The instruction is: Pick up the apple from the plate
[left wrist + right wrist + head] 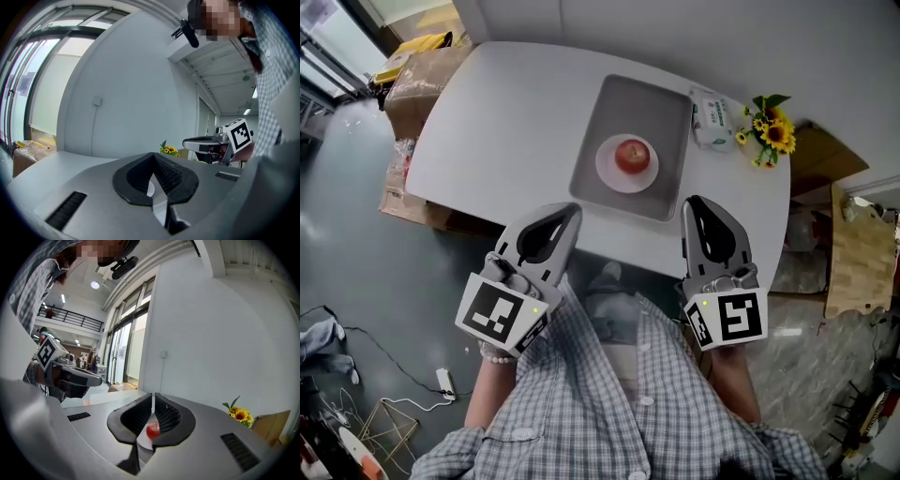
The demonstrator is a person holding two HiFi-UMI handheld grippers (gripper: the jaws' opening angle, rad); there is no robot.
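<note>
A round red apple [632, 155] is sitting in the middle of a small white plate [607, 174], which is resting on a flat grey rectangular tray [652, 103] on a white table [506, 103]. A person is holding the left gripper [570, 214] and the right gripper [695, 202] at the table's near edge, apart from the apple, each with its jaws pressed together at the tips and gripping nothing. A small bunch of yellow sunflowers [773, 131] is sitting at the table's far right corner.
</note>
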